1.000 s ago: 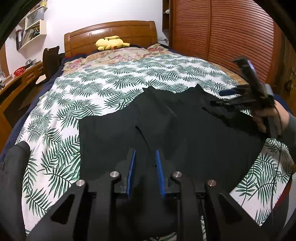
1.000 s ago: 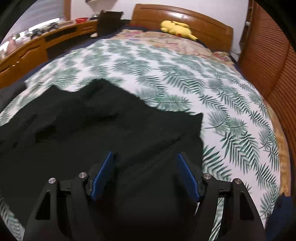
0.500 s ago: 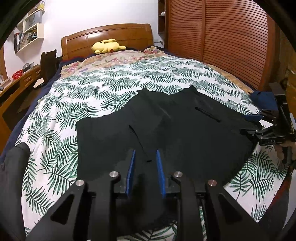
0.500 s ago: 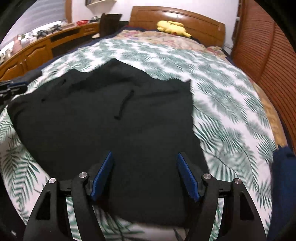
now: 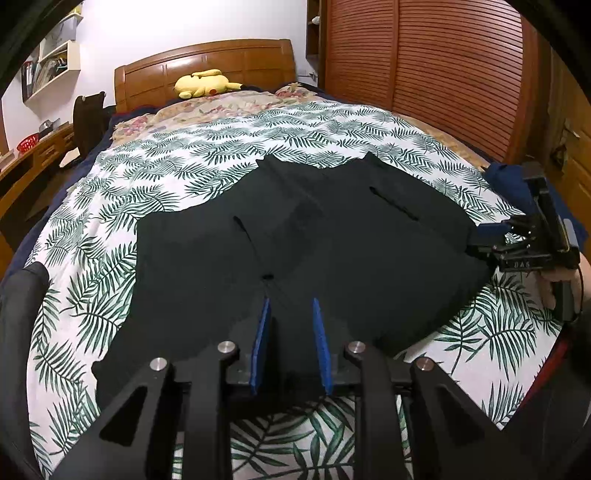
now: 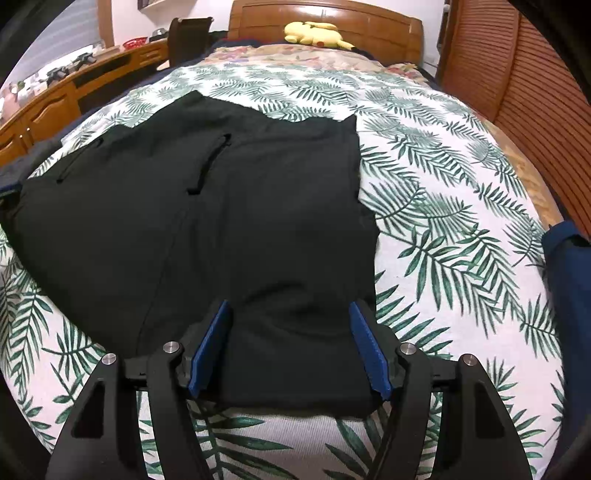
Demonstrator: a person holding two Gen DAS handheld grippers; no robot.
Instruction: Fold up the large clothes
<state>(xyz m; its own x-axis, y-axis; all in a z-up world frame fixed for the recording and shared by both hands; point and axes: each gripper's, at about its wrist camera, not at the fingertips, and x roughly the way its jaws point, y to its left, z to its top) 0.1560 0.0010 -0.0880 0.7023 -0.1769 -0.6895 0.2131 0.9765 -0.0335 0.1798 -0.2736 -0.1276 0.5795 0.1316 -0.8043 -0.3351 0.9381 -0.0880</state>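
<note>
Jaws of both grippers gape over the black garment (image 5: 332,251).

Open right claw (image 6: 290,345) over black garment (image 6: 221,206)

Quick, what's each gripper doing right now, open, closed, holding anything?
Left gripper: narrow gap between fingers, open, holding nothing visible above the black garment.
Right gripper: wide open, empty, over the garment's near edge.

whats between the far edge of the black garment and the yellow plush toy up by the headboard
Only bedding: past the black garment comes bare palm-leaf cover, then floral bedding up to the yellow plush toy. Both wrist views show this.
</note>
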